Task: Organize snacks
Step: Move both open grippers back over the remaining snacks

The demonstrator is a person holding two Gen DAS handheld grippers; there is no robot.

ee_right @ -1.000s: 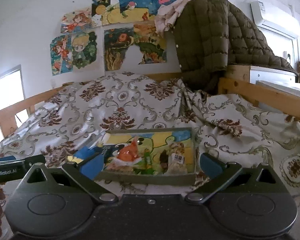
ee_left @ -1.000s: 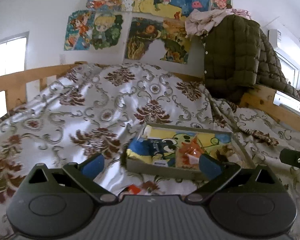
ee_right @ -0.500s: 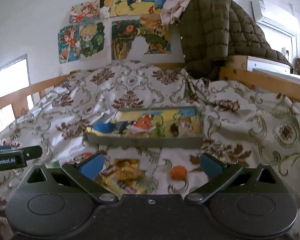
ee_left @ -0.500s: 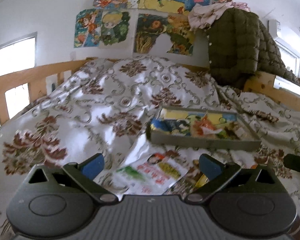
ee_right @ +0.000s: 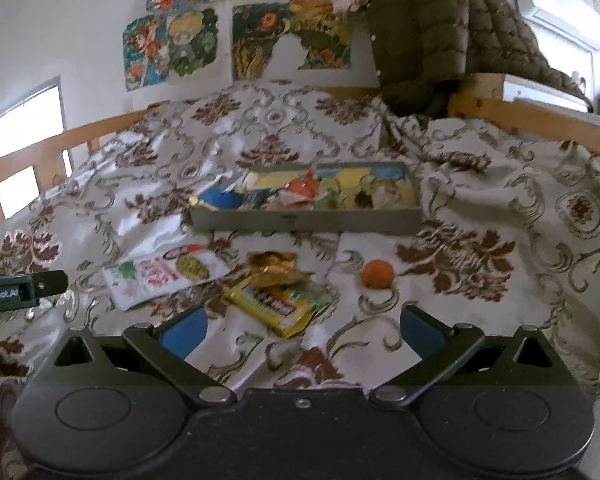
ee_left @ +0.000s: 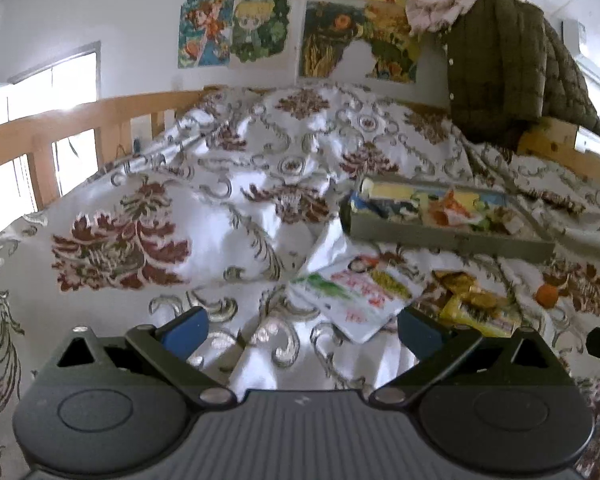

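I am holding both grippers released and empty above the bed. The flat white printed snack pouch [ee_left: 360,292] is lying just ahead of my left gripper [ee_left: 300,332], toward its right finger, long axis slanting toward the grey tray [ee_left: 440,236]; the left is nearer.

black ribbed gripper bodies, round silver screws, blue-padded fingers [ee_left: 182,330] [ee_right: 180,330]

only legible text: "robot.ai", partly cut off, on left gripper [ee_right: 22,286] body at frame edge. snack pack [ee_right: 278,306] lettering too blurred to read.
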